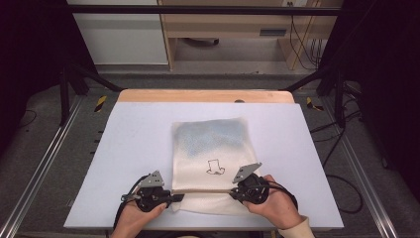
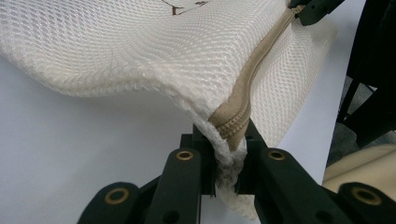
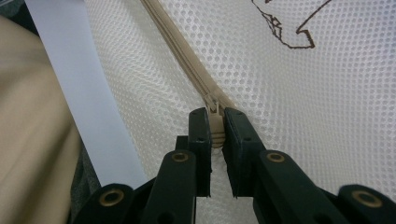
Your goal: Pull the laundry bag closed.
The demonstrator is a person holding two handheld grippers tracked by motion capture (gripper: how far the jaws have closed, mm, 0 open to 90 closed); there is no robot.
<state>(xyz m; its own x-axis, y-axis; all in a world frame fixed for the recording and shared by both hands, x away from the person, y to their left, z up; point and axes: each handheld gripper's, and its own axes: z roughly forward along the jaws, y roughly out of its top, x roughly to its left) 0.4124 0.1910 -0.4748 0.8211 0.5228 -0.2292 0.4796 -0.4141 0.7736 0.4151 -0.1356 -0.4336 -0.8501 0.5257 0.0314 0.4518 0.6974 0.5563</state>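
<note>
A white mesh bag is laid flat on the pale sheet covering the table, a little toward 6 o'clock from the sheet's middle. Something bluish is seen through the mesh in the bag's far half, toward 12 o'clock; what it is cannot be told. A small drawn figure is printed just past the tan zipper, which runs across the bag near its 6 o'clock end.

At the zipper's 9 o'clock end, the bag's corner is clamped by the left gripper; in the left gripper view the jaws are closed on the mesh and the zipper's end, and the corner is lifted off the sheet. At the 3 o'clock end, the zipper's pull tab is pinched between the closed jaws of the right gripper.

The bag's near edge is close to the sheet's 6 o'clock edge, where the person's hands are held. Bare sheet is left at 9, 3 and 12 o'clock of the bag. A strip of wooden tabletop is shown beyond the sheet's far edge.
</note>
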